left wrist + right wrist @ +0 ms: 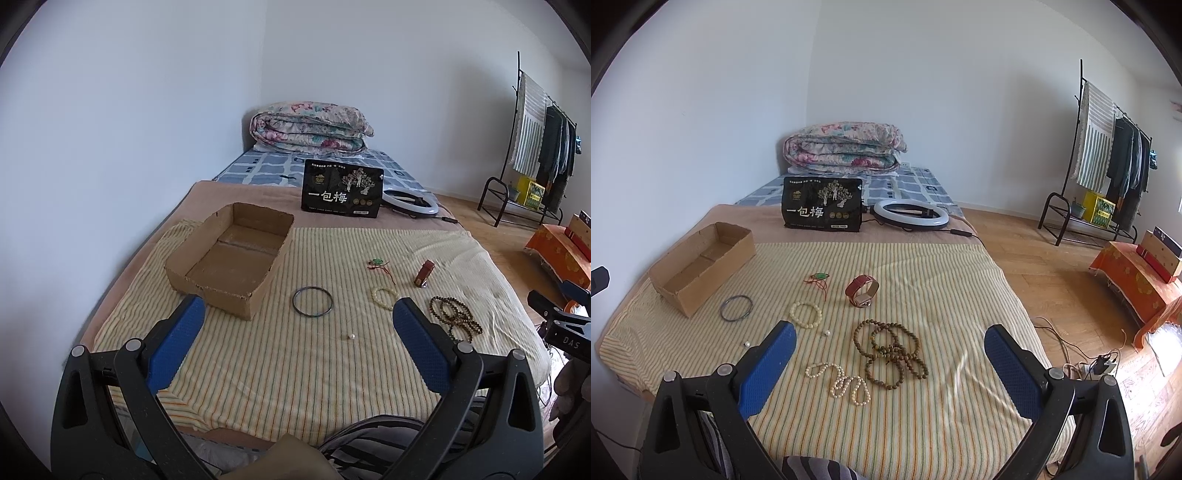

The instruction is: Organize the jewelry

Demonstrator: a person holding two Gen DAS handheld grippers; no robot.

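Note:
An open, empty cardboard box (229, 254) (701, 264) sits on the striped cloth at the left. Jewelry lies spread to its right: a dark bangle (313, 301) (736, 308), a cream bead bracelet (384, 295) (806, 314), a green pendant on red cord (378, 264) (820, 277), a red-strapped watch (424, 274) (862, 290), brown wooden beads (456, 315) (892, 349), a pearl necklace (840, 380) and loose pearls (351, 336) (826, 333). My left gripper (295, 332) hangs open above the bangle's near side. My right gripper (888, 363) is open over the wooden beads.
A black snack bag (341, 194) (823, 205) and ring light (410, 201) (910, 214) stand behind the cloth. A folded quilt (310, 127) lies at the bed's far end. A clothes rack (1108, 166) and orange-covered stand (1137, 280) occupy the floor at right.

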